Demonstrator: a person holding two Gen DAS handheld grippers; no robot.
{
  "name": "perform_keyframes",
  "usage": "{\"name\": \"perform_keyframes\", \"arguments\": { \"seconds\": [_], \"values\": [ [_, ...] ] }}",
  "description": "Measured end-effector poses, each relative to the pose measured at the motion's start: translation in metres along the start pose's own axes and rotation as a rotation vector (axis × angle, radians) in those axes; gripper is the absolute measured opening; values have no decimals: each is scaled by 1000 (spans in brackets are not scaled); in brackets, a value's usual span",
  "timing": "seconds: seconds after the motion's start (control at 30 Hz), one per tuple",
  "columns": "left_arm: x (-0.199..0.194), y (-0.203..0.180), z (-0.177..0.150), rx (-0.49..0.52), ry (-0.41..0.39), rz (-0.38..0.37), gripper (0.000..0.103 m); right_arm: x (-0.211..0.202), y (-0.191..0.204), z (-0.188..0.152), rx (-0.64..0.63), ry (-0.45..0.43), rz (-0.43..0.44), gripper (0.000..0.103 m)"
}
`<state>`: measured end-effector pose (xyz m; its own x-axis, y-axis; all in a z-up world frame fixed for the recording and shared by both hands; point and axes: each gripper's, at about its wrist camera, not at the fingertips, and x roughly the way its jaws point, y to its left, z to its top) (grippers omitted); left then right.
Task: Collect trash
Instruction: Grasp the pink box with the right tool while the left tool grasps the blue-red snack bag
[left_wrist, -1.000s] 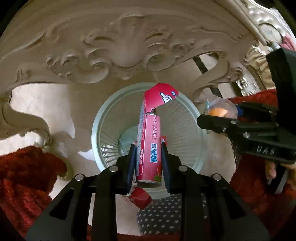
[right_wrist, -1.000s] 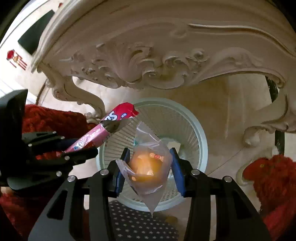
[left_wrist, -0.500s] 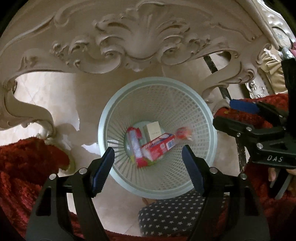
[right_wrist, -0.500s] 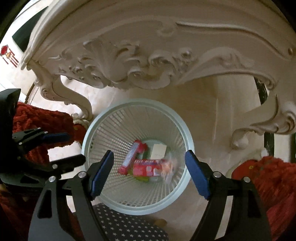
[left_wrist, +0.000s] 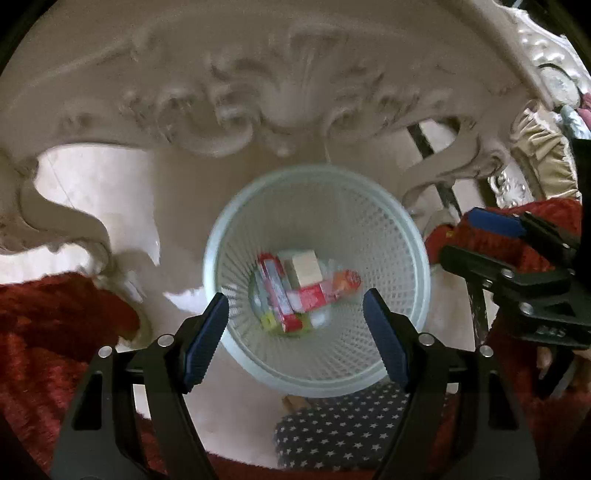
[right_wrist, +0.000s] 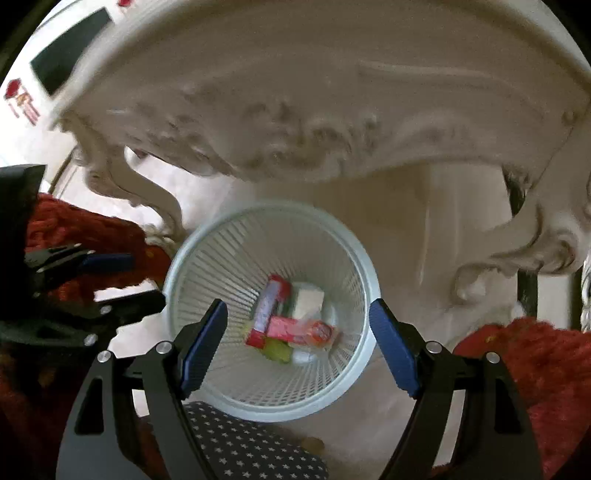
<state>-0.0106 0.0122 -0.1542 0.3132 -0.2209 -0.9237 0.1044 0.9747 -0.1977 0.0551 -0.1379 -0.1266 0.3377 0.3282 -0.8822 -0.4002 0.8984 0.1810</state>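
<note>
The wastebasket stands on the floor before the carved table, a rug on either side. Boxes and wrappers lie at its bottom.

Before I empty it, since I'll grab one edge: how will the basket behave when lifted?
The basket is probably light: thin mesh walls, only a few wrappers inside. Its rim may flex under a one-sided pinch. Being round and open-topped, it could tilt and spill.

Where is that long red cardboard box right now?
The long red cardboard box lies at the bottom of the pale mesh wastebasket, centre of both wrist views, beside a small cream carton and crossed by another red wrapper.
</note>
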Motion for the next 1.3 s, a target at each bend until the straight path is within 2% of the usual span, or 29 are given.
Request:
{"name": "perform_keyframes", "arguments": {
  "seconds": [0.1, 0.17, 0.2, 0.27, 0.3, 0.4, 0.5, 0.53, 0.63, 0.7, 0.77, 0.9, 1.0, 1.1, 1.13, 1.17, 1.2, 1.23, 1.3],
  "values": [
    [-50, 4, 7, -3, -110, -39, 73, -52, 6, 6, -3, -135, 47, 75],
    [-84, 7, 23, -7, -186, -50, 73, -92, 6, 20, -2, -260, 51, 75],
    [-102, 9, 36, -16, -228, -72, 74, -112, 4, 36, -6, -328, 42, 75],
    [-124, 9, 64, -23, -293, -78, 77, -132, -2, 69, -5, -408, 44, 75],
    [-135, 8, 86, -21, -350, -50, 81, -136, -5, 80, 0, -434, 44, 75],
    [-146, 2, 132, -17, -443, 44, 82, -138, -11, 149, -1, -511, -12, 75],
    [-138, -2, 182, -48, -471, 44, 82, -123, -15, 201, -10, -503, -26, 75],
    [-133, -3, 192, -57, -464, 51, 82, -111, -16, 226, -11, -473, -26, 75],
    [-113, 0, 219, -91, -427, 62, 82, -90, -19, 260, -8, -419, -36, 75],
    [-103, 0, 232, -119, -404, 42, 82, -77, -19, 278, -20, -392, -77, 75],
    [-95, 3, 236, -133, -388, 40, 82, -67, -17, 286, -31, -366, -106, 75],
    [-78, 0, 250, -119, -361, 99, 82, -42, -19, 297, -39, -292, -134, 75],
    [-75, 0, 251, -143, -379, 86, 82, -29, -21, 299, -56, -260, -173, 75],
    [-74, 0, 255, -147, -378, 94, 81, -25, -25, 295, -45, -245, -150, 69],
    [-73, -1, 255, -124, -384, 96, 78, -24, -29, 292, -33, -243, -115, 50],
    [-72, -3, 255, -102, -391, 94, 64, -25, -32, 289, -20, -242, -85, 45],
    [-72, -4, 255, -89, -398, 67, 40, -27, -35, 286, -8, -252, -79, 45],
    [-73, -4, 253, -88, -406, 44, 40, -30, -35, 286, -1, -257, -76, 45],
    [-76, -6, 251, -72, -415, 51, 40, -40, -39, 277, 18, -292, -55, 45]
  ]
}}
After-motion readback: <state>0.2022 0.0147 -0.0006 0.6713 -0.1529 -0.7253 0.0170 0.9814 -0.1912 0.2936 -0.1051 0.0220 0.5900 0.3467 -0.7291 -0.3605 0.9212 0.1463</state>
